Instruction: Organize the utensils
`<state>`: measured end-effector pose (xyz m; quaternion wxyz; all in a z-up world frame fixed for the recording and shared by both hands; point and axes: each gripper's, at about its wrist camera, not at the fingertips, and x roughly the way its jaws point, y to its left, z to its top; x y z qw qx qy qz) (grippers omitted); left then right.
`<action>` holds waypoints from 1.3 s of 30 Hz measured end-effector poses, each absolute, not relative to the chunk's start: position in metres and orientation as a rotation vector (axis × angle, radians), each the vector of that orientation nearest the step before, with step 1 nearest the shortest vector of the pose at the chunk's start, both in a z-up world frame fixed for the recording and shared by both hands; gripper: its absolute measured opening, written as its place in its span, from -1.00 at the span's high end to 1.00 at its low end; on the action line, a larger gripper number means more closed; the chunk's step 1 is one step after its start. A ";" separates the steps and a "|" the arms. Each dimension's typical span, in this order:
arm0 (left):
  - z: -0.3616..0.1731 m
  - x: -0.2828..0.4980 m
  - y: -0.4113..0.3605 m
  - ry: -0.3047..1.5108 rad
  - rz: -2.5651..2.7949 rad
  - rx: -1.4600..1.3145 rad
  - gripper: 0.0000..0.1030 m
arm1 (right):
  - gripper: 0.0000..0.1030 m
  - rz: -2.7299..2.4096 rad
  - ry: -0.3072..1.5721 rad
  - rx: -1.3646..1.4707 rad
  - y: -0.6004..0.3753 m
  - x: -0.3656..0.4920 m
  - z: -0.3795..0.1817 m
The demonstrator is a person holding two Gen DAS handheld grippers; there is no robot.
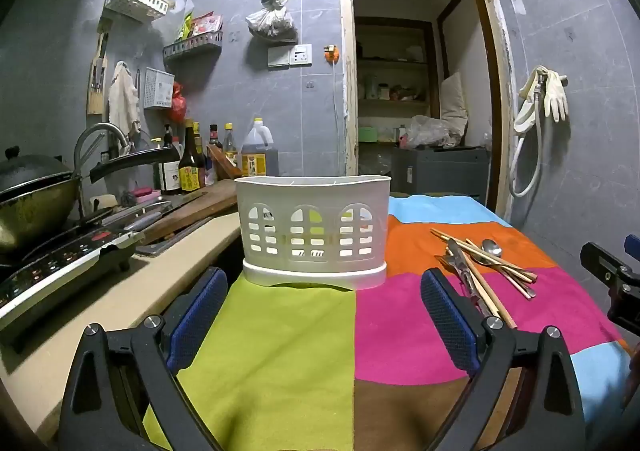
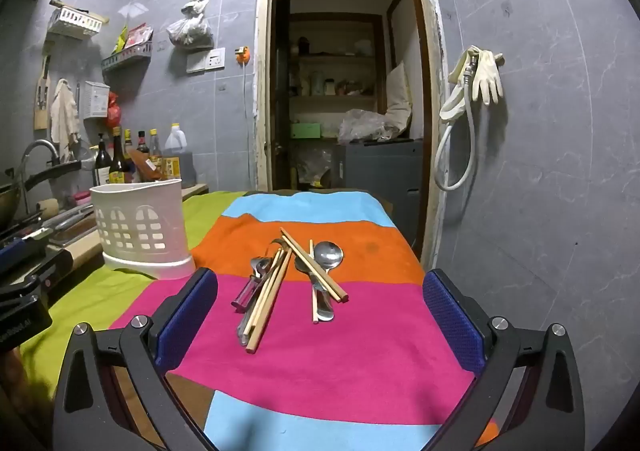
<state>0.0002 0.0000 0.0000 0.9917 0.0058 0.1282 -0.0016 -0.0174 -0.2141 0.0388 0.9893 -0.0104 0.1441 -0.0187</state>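
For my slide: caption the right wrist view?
Open right hand-held gripper faces piled utensils beside white holder.

Left gripper (image 1: 324, 315), right gripper (image 2: 320, 315): jaws wide.

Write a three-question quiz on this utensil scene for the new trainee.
1. True or false: the white holder already contains the chopsticks.
2. Which cloth stripes does the utensil pile straddle? A) green and brown B) orange and pink C) two blue ones
3. Fill in: both the left hand-held gripper and right hand-held gripper are ____.

Key: 1 false; 2 B; 3 open.
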 end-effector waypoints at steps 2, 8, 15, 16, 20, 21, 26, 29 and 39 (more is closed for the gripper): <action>0.000 0.000 0.000 0.255 -0.004 0.006 -0.85 | -1.00 -0.038 0.285 -0.021 -0.214 -0.018 0.039; -0.007 0.011 0.000 0.261 -0.001 0.010 -0.85 | -1.00 -0.040 0.288 -0.023 -0.214 -0.018 0.039; -0.006 0.004 0.000 0.260 -0.005 0.006 -0.85 | -1.00 -0.040 0.285 -0.019 -0.215 -0.017 0.040; -0.003 0.002 0.000 0.259 -0.006 0.005 -0.85 | -1.00 -0.040 0.285 -0.019 -0.214 -0.018 0.040; -0.003 0.002 0.000 0.261 -0.008 0.006 -0.85 | -1.00 -0.038 0.285 -0.019 -0.214 -0.018 0.040; -0.003 0.002 0.000 0.262 -0.008 0.007 -0.85 | -1.00 -0.038 0.286 -0.019 -0.212 -0.018 0.040; -0.003 0.001 0.000 0.262 -0.008 0.005 -0.85 | -1.00 -0.036 0.285 -0.021 -0.212 -0.020 0.042; -0.003 0.001 0.000 0.263 -0.007 0.004 -0.85 | -1.00 -0.036 0.285 -0.022 -0.212 -0.020 0.042; -0.004 0.002 0.001 0.265 -0.009 0.004 -0.85 | -1.00 -0.032 0.287 -0.023 -0.210 -0.019 0.041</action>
